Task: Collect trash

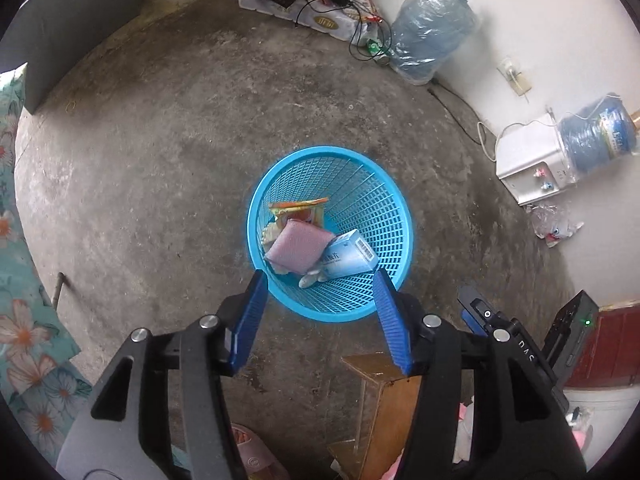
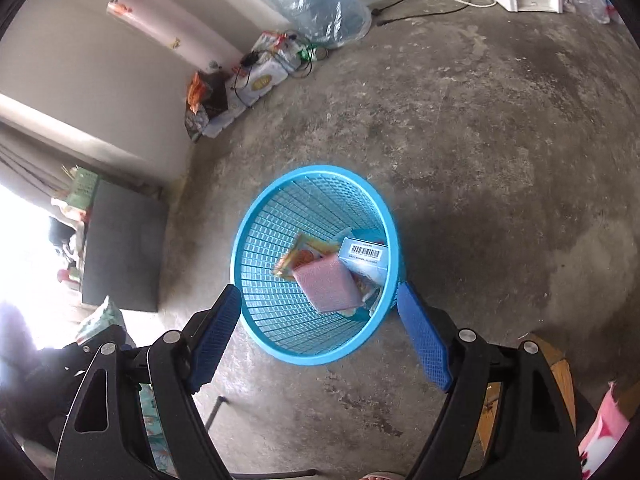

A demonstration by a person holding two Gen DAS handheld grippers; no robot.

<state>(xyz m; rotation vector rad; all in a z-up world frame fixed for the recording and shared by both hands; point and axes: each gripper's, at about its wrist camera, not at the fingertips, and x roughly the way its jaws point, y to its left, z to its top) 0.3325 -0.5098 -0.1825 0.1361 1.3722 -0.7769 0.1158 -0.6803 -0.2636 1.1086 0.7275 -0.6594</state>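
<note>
I hold both grippers over the blue basket (image 1: 394, 204), which stands on the concrete floor (image 1: 160, 160). My left gripper (image 1: 320, 276) has its jaws apart with nothing between them. In the left wrist view, the basket fills the centre just above the fingertips. Inside it lie a pink pack (image 1: 298, 246), a blue box (image 1: 350, 254) at its 3 o'clock, and an orange wrapper (image 1: 298, 208) at its 12 o'clock. My right gripper (image 2: 320, 294) also stands wide apart and empty, its fingers flanking the basket's near rim. A water jug (image 1: 432, 32) sits by the wall at 1 o'clock.
</note>
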